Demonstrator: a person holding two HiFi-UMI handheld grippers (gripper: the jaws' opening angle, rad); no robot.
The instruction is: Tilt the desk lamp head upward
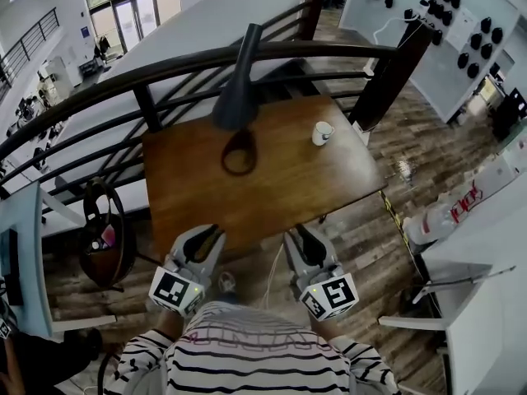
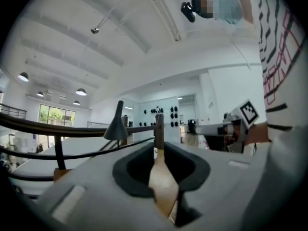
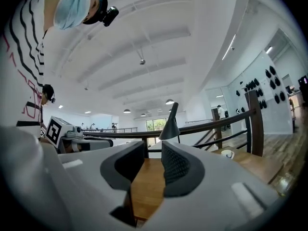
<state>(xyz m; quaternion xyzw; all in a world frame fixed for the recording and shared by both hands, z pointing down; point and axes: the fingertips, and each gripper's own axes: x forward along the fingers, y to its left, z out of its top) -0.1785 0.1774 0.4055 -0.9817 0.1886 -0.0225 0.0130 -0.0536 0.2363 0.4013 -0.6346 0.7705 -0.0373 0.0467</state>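
A dark grey desk lamp (image 1: 238, 91) stands at the far side of the brown wooden table (image 1: 272, 183). Its cone head points down over its ring-shaped base (image 1: 239, 151). The lamp also shows small and far off in the left gripper view (image 2: 117, 124) and in the right gripper view (image 3: 170, 123). My left gripper (image 1: 203, 245) hovers at the table's near edge, jaws a narrow gap apart with nothing between them (image 2: 157, 153). Beside it my right gripper (image 1: 301, 247) stands open wider, also empty (image 3: 153, 159). Both are well short of the lamp.
A white cup (image 1: 322, 132) sits on the table right of the lamp. A dark curved railing (image 1: 165, 68) runs just behind the table, with a thick post (image 1: 389, 76) at the right. A round-backed chair (image 1: 104, 230) stands left; a white desk (image 1: 486, 253) right.
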